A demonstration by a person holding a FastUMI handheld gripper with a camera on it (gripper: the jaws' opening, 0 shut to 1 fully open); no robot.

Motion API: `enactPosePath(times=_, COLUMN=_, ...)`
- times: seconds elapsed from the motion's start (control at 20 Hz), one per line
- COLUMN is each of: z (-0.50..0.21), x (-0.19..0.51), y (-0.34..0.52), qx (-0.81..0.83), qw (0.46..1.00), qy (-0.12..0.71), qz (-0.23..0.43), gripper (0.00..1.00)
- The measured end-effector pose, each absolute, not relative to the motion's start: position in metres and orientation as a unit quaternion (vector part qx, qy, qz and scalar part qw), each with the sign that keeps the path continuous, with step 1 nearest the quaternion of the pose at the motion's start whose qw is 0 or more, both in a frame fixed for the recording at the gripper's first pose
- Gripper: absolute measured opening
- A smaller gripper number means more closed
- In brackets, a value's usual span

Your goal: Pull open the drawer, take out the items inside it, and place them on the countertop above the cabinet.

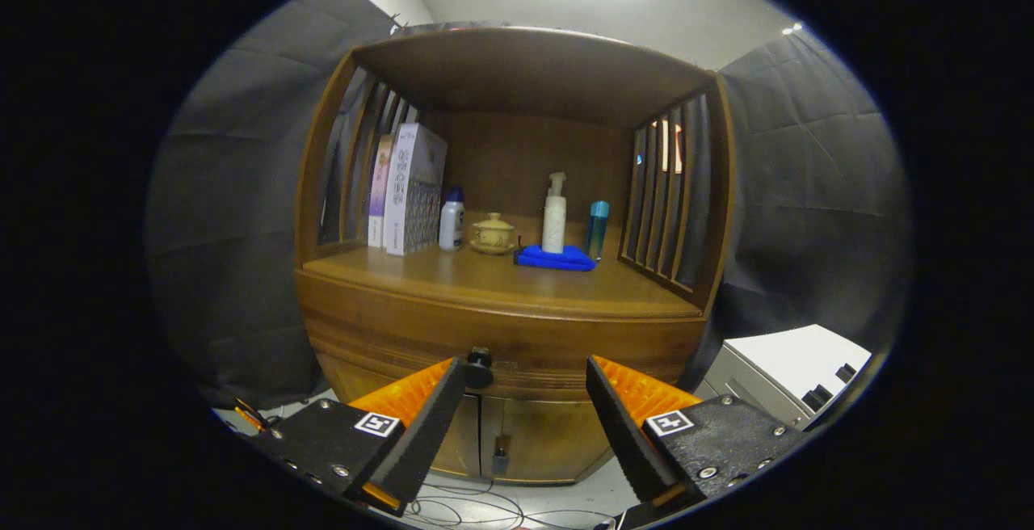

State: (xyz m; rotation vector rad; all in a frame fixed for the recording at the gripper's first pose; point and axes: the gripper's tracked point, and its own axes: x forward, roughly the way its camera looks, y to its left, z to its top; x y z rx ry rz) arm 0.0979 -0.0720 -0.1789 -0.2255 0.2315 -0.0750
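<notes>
A wooden cabinet [509, 328] stands ahead of me, its drawer [517, 344] shut flush under the countertop [501, 279]. The drawer's dark round knob [478, 367] sits just beyond my left finger's tip. My gripper [525, 372] is open with nothing between its fingers, held in front of the drawer front and a little to the right of the knob. What lies inside the drawer is hidden.
On the countertop stand two boxes [408, 189], a small white bottle [451, 220], a lidded ceramic pot [493, 233], a pump bottle [554, 215] on a blue cloth [556, 258], and a blue bottle [597, 229]. Slatted sides flank the shelf. Lower doors [501, 433] lie below; a white box [788, 376] stands beside the cabinet.
</notes>
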Motion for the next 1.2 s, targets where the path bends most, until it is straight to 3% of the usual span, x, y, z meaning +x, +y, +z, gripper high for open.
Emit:
enactPosePath(times=0.75, z=-0.259, x=0.185, y=-0.056, qx=0.002, qw=0.987, qy=0.159, qz=-0.028, gripper=0.92)
enactPosePath(times=1.1, z=-0.277, x=0.196, y=-0.048, qx=-0.008, qw=0.985, qy=0.171, qz=-0.021, gripper=0.52)
enactPosePath(times=1.2, z=-0.279, x=0.198, y=-0.048, qx=-0.007, qw=0.985, qy=0.171, qz=-0.026, gripper=0.51)
